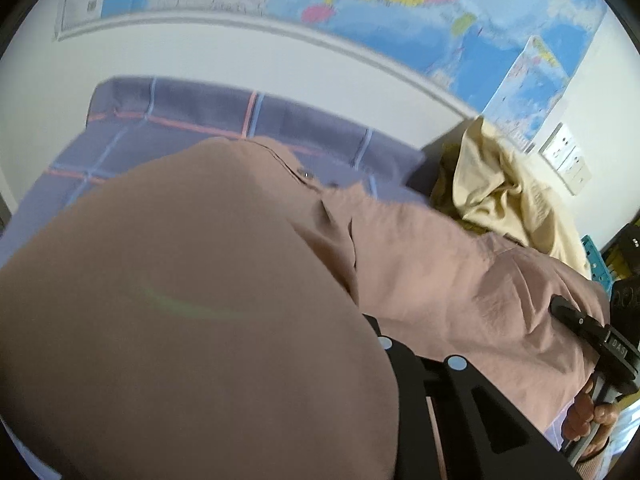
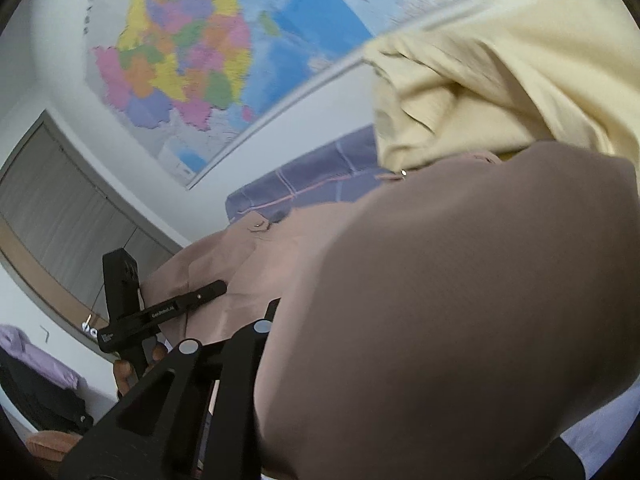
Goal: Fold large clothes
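A large dusty-pink garment (image 1: 420, 264) is lifted between both grippers and drapes over both cameras; it also fills the right wrist view (image 2: 440, 320). It has buttons along a placket. My left gripper (image 1: 376, 332) is shut on the garment's cloth, its fingertips buried under the fabric. My right gripper (image 2: 272, 312) is shut on the garment as well. In the left wrist view the right gripper's finger (image 1: 576, 320) pinches the far edge of the cloth. In the right wrist view the left gripper's finger (image 2: 192, 300) pinches the other edge.
A purple plaid sheet (image 1: 180, 140) covers the bed beneath. A cream-yellow garment (image 1: 504, 196) is heaped at the right. A world map (image 2: 192, 64) hangs on the white wall. Grey wardrobe doors (image 2: 60, 208) stand at the left. Wall sockets (image 1: 568, 156) sit at the right.
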### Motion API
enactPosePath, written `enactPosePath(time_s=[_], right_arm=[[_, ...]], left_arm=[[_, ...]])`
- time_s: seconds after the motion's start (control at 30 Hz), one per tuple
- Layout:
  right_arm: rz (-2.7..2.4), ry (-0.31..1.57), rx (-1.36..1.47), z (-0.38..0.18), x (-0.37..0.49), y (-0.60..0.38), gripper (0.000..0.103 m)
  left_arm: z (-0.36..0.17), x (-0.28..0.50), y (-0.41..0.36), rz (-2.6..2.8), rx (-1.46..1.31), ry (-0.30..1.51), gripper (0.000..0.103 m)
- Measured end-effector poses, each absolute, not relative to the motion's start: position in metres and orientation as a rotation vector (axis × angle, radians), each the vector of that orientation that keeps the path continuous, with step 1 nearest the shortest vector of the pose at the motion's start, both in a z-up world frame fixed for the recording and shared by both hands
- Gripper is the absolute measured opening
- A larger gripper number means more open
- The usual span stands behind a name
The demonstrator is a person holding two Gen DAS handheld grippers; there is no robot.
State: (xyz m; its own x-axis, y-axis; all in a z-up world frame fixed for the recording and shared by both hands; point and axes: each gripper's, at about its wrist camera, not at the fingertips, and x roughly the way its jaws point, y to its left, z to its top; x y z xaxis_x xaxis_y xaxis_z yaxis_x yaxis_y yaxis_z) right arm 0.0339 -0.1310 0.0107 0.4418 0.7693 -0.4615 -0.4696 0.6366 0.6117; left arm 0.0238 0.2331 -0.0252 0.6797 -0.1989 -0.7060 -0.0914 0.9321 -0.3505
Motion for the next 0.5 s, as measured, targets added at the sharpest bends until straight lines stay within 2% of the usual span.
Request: enactPosePath(time_s=[0.5], right_arm=[[0.917, 0.701, 0.326, 0.071, 0.048, -0.065, 0.016]], left_arm=[[0.04, 0.019, 0.286, -0.008, -0.343, 0.704, 0.014]])
